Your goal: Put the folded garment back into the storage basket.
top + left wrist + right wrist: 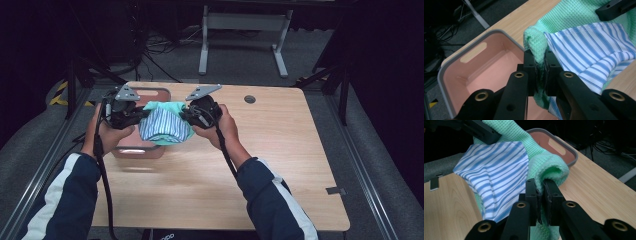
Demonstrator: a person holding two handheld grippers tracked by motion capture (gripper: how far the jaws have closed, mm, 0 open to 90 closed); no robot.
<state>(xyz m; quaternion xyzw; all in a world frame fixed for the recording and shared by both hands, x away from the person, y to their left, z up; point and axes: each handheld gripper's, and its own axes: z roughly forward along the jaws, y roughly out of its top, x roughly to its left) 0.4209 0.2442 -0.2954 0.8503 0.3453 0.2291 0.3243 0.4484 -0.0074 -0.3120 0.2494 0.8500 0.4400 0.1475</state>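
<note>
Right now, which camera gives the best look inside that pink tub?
The left gripper view: the pink tub opens toward it, showing walls and floor. The high view shows its rim behind the cloth bundle; the right gripper view catches a far corner.

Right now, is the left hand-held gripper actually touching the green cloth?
Touching. In the left gripper view, the left hand-held gripper has its jaws closed on a fold of the green cloth, pinched between them beside the striped cloth.

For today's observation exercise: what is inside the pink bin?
The left gripper view shows the pink bin with a bare floor and walls, nothing lying in it. Its near corner is covered by that gripper's jaws and the green cloth they clamp, so that part cannot be checked.
</note>
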